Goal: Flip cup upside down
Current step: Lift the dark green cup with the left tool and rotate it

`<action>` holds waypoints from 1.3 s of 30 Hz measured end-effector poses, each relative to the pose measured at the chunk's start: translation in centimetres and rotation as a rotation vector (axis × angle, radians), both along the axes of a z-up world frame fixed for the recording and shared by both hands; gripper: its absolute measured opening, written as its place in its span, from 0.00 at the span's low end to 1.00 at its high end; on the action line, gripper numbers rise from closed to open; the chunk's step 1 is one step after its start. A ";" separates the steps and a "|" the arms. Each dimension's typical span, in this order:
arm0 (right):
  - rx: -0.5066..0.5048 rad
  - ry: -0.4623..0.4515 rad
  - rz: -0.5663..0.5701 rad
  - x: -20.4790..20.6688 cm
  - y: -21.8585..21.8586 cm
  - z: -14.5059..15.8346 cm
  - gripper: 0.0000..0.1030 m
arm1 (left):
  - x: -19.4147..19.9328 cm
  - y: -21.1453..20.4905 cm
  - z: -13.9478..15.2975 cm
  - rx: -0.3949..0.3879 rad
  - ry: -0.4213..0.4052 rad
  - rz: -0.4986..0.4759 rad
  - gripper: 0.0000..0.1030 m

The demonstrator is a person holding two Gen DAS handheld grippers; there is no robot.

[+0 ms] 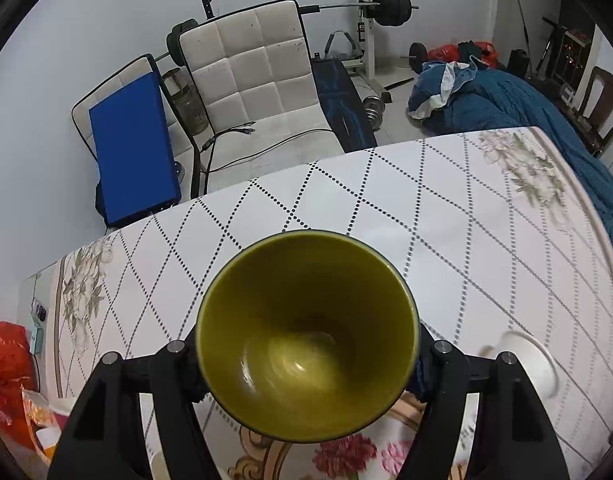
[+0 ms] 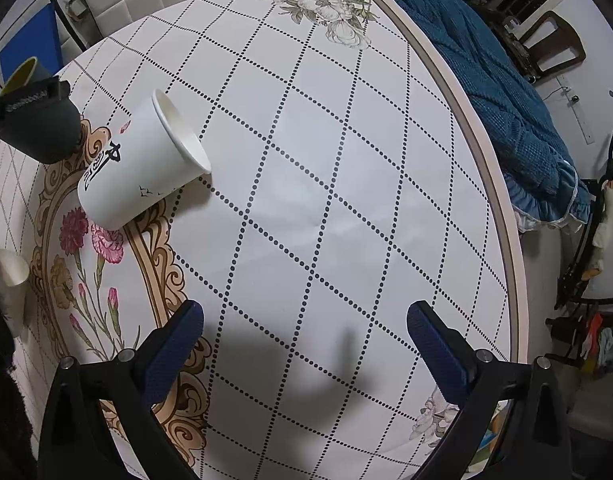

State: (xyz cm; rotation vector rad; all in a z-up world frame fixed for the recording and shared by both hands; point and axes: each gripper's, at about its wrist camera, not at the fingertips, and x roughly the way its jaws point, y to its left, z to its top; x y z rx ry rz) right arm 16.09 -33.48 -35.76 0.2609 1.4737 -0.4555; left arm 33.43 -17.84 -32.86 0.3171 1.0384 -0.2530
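Observation:
My left gripper (image 1: 306, 356) is shut on a dark cup with an olive-yellow inside (image 1: 306, 336). It holds the cup above the table with the mouth facing the camera. The same cup (image 2: 42, 120) shows at the far left of the right wrist view, dark outside, tilted. A white paper cup (image 2: 142, 160) lies on its side on the tablecloth, mouth toward the right; it also shows blurred in the left wrist view (image 1: 526, 360). My right gripper (image 2: 304, 344) is open and empty, low over the table in front of the paper cup.
The round table (image 2: 506, 216) has a diamond-dotted floral cloth. Another white cup (image 2: 10, 280) stands at the left edge. White chairs (image 1: 258, 80) and a blue board (image 1: 134, 152) stand behind the table. A blue blanket (image 2: 506, 92) lies to the right. Red bags (image 1: 6, 360) sit at the left.

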 end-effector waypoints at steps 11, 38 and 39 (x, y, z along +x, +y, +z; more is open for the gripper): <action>0.023 -0.009 0.055 -2.2 0.6 0.7 1.00 | -7.2 2.3 4.4 0.025 0.094 0.003 0.66; 0.090 0.019 0.313 -11.0 2.3 1.4 1.00 | -26.3 9.3 -2.9 0.068 0.715 0.185 0.66; 0.084 0.023 0.315 -11.0 2.3 1.4 1.00 | -26.0 9.4 -3.4 0.060 0.731 0.194 0.66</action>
